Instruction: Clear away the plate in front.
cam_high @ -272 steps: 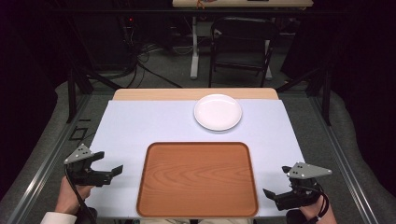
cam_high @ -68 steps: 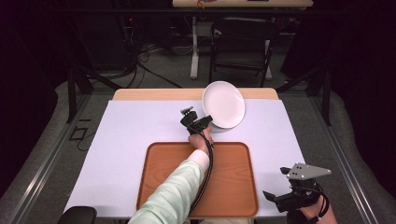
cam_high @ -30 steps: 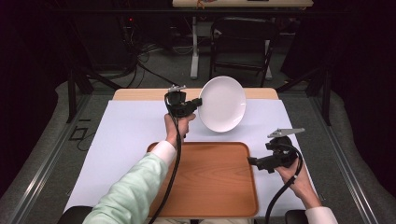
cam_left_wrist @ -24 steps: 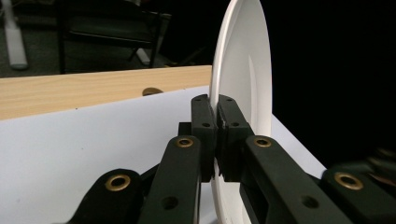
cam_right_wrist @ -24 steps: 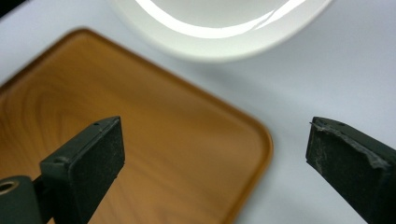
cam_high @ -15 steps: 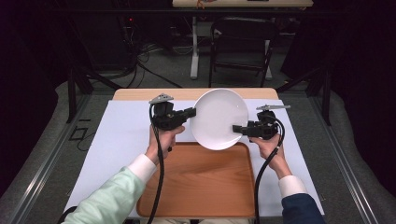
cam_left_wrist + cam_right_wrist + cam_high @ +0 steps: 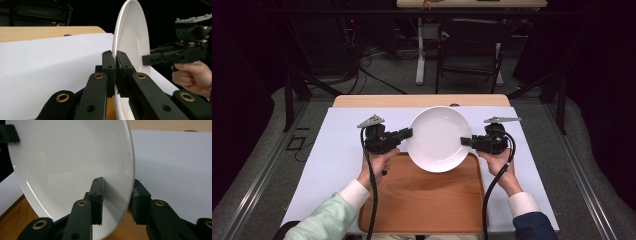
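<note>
A white plate hangs tilted almost upright above the far edge of a brown tray. My left gripper is shut on the plate's left rim, and in the left gripper view its jaws pinch the thin edge of the plate. My right gripper is at the opposite rim. In the right gripper view its jaws stand apart, one in front of the plate and one behind the rim. The right gripper and its hand also show beyond the plate.
A white mat covers the table, with a bare wooden strip along the far edge. The tray lies on the mat near the person. A chair and cables stand on the floor behind the table.
My left gripper took the plate from the mat's far side, lifted it and brought it toward the tray. My right gripper came up from the lower right to the plate's right rim.
</note>
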Motion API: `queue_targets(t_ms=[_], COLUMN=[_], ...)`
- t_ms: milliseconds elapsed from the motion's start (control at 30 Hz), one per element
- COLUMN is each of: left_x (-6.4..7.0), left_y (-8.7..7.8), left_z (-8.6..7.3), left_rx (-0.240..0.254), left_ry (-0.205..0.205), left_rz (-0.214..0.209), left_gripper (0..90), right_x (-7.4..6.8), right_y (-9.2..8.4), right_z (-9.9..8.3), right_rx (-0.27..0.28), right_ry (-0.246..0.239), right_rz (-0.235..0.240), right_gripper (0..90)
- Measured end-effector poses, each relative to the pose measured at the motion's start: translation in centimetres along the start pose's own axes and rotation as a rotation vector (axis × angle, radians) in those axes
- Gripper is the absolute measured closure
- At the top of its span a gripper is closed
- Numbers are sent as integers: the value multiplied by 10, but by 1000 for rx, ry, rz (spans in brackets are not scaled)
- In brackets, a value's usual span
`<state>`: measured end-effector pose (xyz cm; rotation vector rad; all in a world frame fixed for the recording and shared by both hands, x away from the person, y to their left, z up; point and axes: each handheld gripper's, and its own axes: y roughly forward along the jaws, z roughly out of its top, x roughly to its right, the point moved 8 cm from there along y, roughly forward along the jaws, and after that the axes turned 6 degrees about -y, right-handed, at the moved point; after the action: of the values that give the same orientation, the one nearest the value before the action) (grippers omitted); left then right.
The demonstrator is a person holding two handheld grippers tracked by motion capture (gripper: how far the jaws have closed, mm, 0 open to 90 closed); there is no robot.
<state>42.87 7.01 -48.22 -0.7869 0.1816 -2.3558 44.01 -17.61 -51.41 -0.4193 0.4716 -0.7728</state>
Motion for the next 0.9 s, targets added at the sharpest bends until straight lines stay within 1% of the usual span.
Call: queue_targets(t_ms=[100,167,233,267,300,367,400,433,500,567,633,700,767,900], left_x=[-2,-4,-6,-7,-7,-5,-4,-3,-2,-2,-2,0,0,0], left_y=[-4,-6,-7,-7,-8,-8,-9,-9,-10,-9,-10,-12,-15,-19], left_z=[0,-2,-4,-5,-6,-8,-8,-8,-9,-10,-11,-12,-12,-12], left_rx=[3,-7,-13,-19,-22,-23,-26,-25,-25,-26,-27,-24,-24,-14], left_ry=[12,15,25,33,32,54,79,89,89,92,95,91,98,95], left_rz=[3,7,14,19,17,22,29,31,26,28,34,29,32,37], left_gripper=[857,851,843,841,840,839,838,838,838,836,832,830,827,818], right_x=[-6,-10,-13,-15,-16,-18,-18,-19,-19,-20,-22,-25,-30,-39], right_y=[-4,-7,-10,-11,-12,-13,-14,-15,-16,-18,-20,-22,-25,-29], right_z=[2,3,5,6,6,6,5,5,5,5,5,5,5,6], right_rx=[15,27,42,49,50,55,58,60,64,66,67,68,74,90], right_ry=[-13,-30,-37,-48,-55,-65,-68,-71,-82,-87,-98,-105,-117,-142], right_rz=[6,9,14,12,9,5,2,1,-3,-2,-12,-19,-24,-26], right_gripper=[713,730,749,755,757,762,765,768,769,773,773,773,775,782])
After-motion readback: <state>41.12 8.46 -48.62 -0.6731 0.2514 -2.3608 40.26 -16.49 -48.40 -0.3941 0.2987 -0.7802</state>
